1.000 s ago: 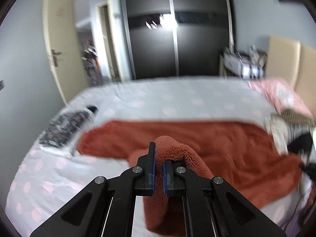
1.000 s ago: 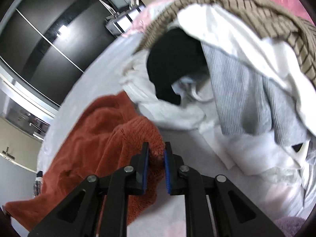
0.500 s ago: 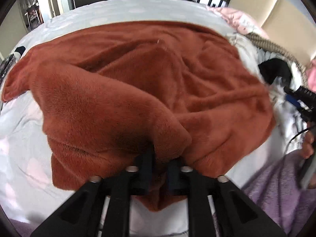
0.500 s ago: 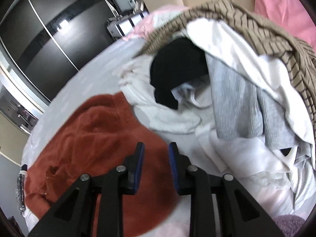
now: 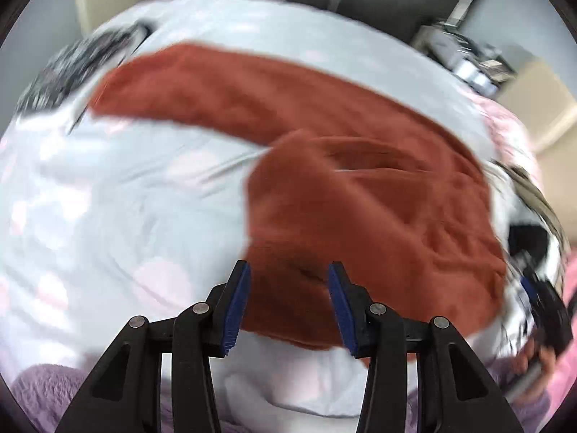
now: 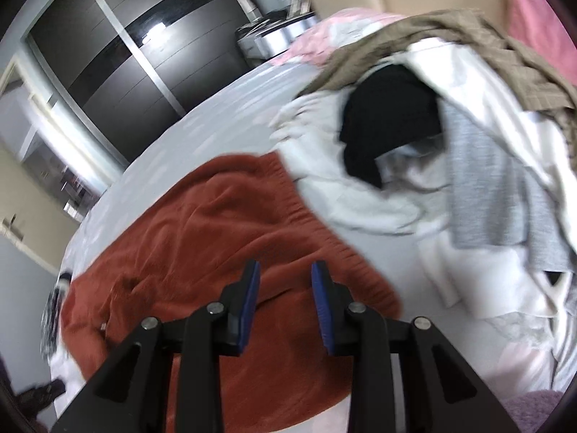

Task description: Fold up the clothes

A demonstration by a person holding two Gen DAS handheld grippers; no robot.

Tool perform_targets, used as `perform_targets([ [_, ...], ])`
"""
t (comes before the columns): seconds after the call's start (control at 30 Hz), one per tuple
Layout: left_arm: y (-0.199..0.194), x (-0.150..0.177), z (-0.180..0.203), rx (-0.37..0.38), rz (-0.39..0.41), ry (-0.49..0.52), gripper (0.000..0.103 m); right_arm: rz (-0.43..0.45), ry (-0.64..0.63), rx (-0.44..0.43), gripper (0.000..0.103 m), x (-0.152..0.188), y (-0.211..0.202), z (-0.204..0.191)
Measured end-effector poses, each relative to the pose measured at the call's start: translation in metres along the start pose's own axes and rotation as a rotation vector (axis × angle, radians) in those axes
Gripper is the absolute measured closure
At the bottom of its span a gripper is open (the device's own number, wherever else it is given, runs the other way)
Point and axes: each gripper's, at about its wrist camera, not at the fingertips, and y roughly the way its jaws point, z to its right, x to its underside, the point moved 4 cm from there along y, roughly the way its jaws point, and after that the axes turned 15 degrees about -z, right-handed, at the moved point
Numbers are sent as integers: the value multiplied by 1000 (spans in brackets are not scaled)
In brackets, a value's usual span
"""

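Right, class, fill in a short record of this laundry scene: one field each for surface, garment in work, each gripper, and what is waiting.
surface: bed sheet, pale with pink dots
garment in work: rust fleece garment, lying on the sheet, partly folded over
left gripper: jaws opening, nothing pinched, above the fleece
right gripper: jaws opening, nothing pinched, above the fleece
waiting: clothes pile, white, grey, black and striped items beside the fleece

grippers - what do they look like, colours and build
Both alike: the left gripper and right gripper are black plastic linkage frames with silver pivot pins and two fingers lined with blue ribbed pads. No markings or cables visible on them.
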Motion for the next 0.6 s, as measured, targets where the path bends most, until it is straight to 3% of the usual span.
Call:
perform_targets([
  [0.23, 78, -1, -15, 43, -191, -128, 57, -84, -86, -13, 74, 10, 18, -20],
  [0.3, 84, -1, -8, 96, -205, -123, 54, -95, -86, -14, 74, 11, 20, -20],
  [0.33, 85, -1, -4, 105, -202, -115, 46, -103, -81, -15, 74, 11, 22, -20],
  [0.47, 83, 1, 15, 134, -176, -63, 45, -131, -75, -22, 74, 11, 28, -21],
  [0.6, 77, 3, 29, 243, -148, -38, 45, -139, -95, -19, 74, 13, 29, -25],
])
